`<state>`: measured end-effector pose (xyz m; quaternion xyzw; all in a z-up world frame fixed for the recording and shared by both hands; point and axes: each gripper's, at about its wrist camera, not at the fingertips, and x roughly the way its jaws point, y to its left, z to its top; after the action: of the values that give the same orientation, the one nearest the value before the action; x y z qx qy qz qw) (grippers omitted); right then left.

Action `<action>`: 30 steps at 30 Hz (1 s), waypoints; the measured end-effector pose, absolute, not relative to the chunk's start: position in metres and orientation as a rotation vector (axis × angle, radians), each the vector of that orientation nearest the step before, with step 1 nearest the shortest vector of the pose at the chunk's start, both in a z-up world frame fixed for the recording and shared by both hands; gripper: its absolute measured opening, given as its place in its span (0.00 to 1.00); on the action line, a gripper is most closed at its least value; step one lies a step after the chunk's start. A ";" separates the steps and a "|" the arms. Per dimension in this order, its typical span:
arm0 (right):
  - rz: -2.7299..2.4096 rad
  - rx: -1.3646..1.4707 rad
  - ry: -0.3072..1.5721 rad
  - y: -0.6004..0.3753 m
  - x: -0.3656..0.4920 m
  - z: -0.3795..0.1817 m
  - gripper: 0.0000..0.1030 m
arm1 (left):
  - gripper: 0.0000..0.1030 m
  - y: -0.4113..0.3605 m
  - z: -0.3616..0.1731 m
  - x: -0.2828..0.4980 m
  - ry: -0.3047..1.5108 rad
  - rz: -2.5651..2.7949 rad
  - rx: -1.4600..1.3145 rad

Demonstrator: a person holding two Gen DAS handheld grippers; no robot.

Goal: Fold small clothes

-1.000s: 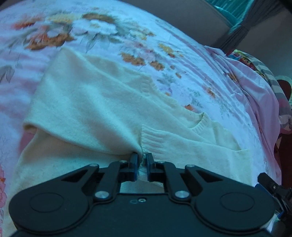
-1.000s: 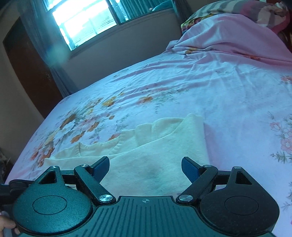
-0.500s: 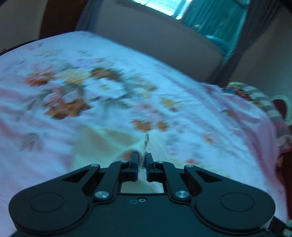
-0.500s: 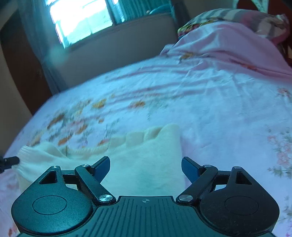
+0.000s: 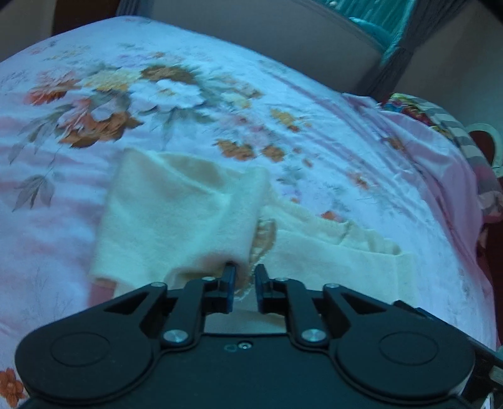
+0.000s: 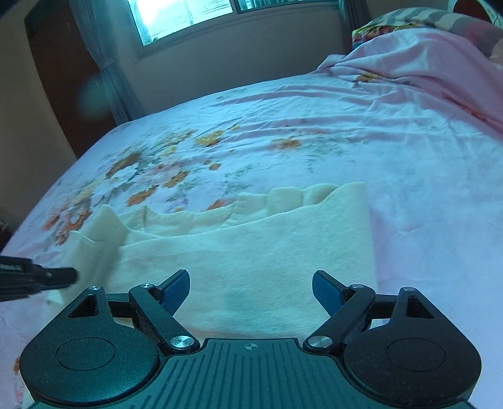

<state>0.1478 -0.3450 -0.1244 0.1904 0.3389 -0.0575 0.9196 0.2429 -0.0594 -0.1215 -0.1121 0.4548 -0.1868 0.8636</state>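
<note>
A cream knitted sweater (image 5: 330, 248) lies on a floral bedsheet (image 5: 125, 94). My left gripper (image 5: 242, 277) is nearly shut on the sweater's sleeve (image 5: 188, 214), which is bunched and folded over the body. In the right wrist view the sweater (image 6: 251, 251) lies flat and spread in front of my right gripper (image 6: 251, 292), which is open and empty just above its near part. The left gripper's tip (image 6: 59, 275) shows at the left edge there, by the lifted sleeve (image 6: 100, 232).
A pink blanket (image 6: 424, 63) and striped pillows (image 6: 424, 19) are heaped at the head of the bed. A wall with a window (image 6: 182, 15) and a dark door (image 6: 59, 69) lie beyond the far edge.
My left gripper lifted the sleeve up off the sweater, then brought it down across the body, its jaws slightly wider now. My right gripper stayed open and shifted a little over the sweater.
</note>
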 end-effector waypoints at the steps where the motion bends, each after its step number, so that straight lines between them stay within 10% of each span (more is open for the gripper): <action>1: -0.106 0.398 0.695 -0.344 0.148 -0.123 0.83 | 0.14 -0.055 -0.125 0.245 0.968 -0.378 -0.247; 23: 0.179 0.616 0.756 -0.219 0.250 -0.121 0.82 | 0.16 0.013 -0.119 0.257 0.885 -0.230 -0.238; 25: 0.146 0.598 0.763 -0.215 0.255 -0.122 0.55 | 0.16 0.016 -0.121 0.257 0.890 -0.235 -0.244; 26: 0.137 0.600 0.783 -0.214 0.258 -0.124 0.14 | 0.16 0.018 -0.121 0.256 0.890 -0.233 -0.243; 30: 0.105 0.640 0.793 -0.221 0.255 -0.130 0.04 | 0.16 0.020 -0.122 0.255 0.892 -0.235 -0.253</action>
<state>0.2552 -0.2205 -0.1303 0.3064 0.3794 0.0500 0.8716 0.2552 0.0197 -0.1222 -0.1218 0.4290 -0.1128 0.8879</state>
